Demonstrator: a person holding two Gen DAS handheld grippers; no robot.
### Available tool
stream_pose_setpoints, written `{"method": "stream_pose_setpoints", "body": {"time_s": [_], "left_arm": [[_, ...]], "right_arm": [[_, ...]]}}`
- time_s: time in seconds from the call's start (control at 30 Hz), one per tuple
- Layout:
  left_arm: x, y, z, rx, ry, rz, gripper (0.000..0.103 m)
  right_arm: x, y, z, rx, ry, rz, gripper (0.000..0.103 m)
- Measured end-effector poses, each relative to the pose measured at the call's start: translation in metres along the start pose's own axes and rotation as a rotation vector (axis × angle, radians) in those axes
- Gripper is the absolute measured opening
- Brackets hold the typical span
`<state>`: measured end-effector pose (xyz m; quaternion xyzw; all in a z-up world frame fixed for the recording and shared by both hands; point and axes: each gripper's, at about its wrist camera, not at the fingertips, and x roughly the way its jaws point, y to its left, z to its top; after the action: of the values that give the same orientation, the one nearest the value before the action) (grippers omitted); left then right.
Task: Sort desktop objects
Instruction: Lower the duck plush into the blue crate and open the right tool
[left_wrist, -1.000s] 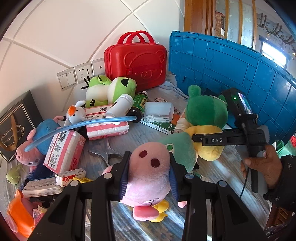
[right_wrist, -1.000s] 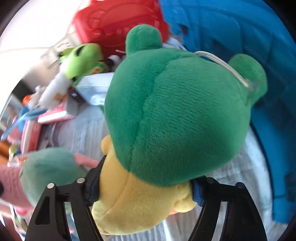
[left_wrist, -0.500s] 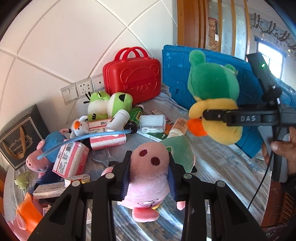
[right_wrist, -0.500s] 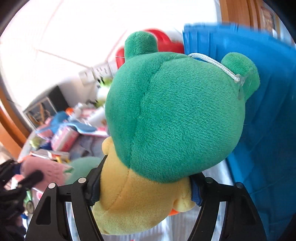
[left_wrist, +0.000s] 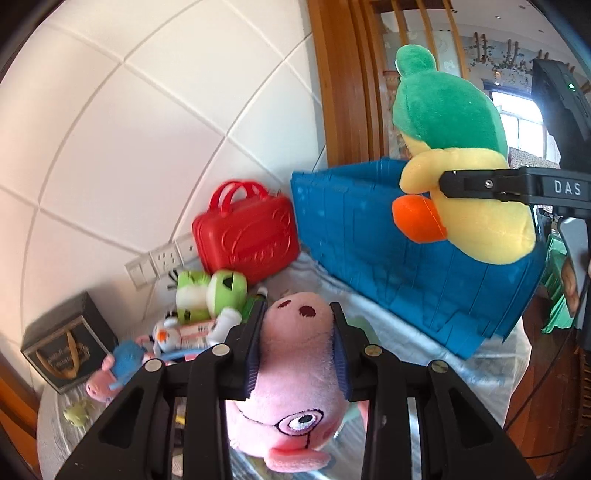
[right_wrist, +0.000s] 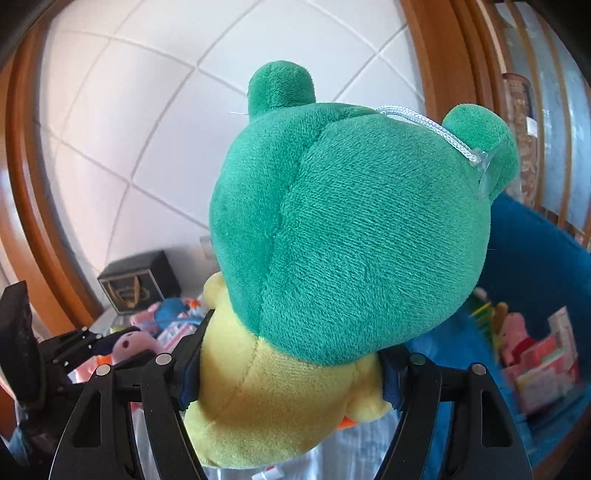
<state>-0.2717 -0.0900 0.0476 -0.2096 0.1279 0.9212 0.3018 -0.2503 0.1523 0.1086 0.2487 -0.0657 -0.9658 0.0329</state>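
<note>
Left claw (left_wrist: 297, 350), left wrist view: clamped on the snout of a pink pig plush (left_wrist: 291, 384) held above the cluttered desk (left_wrist: 406, 343), with a red toy suitcase (left_wrist: 245, 230) and blue crate (left_wrist: 406, 236) behind. Right claw (right_wrist: 288, 373), right wrist view: clamped on the yellow body of a green-headed plush toy (right_wrist: 351, 240), raised beside the blue crate (right_wrist: 535, 258).

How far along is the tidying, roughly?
Partly done: the blue crate already holds a few boxes and a pink toy. In hand: the left gripper clamps a pink pig plush, and the right gripper clamps a green and yellow plush, both lifted. Left: more plush toys, boxes and a red case sit on the table.
</note>
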Motion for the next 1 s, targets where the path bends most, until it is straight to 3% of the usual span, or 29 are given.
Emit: {"method": "stream_pose_setpoints", "body": {"time_s": [0.3,0.37,0.57,0.63,0.7,0.83,0.93,1.0], "left_arm": [[-0.021,-0.084,0.134,0.085,-0.189,0.000,0.032],[-0.015,-0.111,0.166,0.088,-0.212,-0.009,0.022],[0.035,-0.201,0.243,0.095,-0.231,-0.035,0.018],[0.070,-0.234,0.265,0.085,-0.191,-0.044,0.018],[0.110,-0.267,0.279,0.126,-0.104,-0.031,0.018],[0.163,-0.305,0.279,0.170,-0.036,0.141,0.025],[0.175,-0.303,0.273,0.151,-0.020,0.152,0.027],[0.173,-0.296,0.267,0.136,-0.029,0.182,0.033]], "right_arm": [[-0.097,-0.073,0.054,-0.022,-0.144,-0.058,0.075],[-0.110,-0.100,0.063,-0.014,-0.149,-0.061,0.075],[-0.120,-0.204,0.081,0.016,-0.103,-0.080,0.075],[-0.110,-0.241,0.087,0.036,-0.073,-0.092,0.076],[-0.086,-0.273,0.095,0.052,0.002,-0.116,0.080],[-0.048,-0.326,0.096,0.094,0.089,-0.117,0.099],[-0.050,-0.359,0.089,0.157,0.078,-0.111,0.100],[-0.053,-0.369,0.086,0.181,0.061,-0.089,0.102]]}}
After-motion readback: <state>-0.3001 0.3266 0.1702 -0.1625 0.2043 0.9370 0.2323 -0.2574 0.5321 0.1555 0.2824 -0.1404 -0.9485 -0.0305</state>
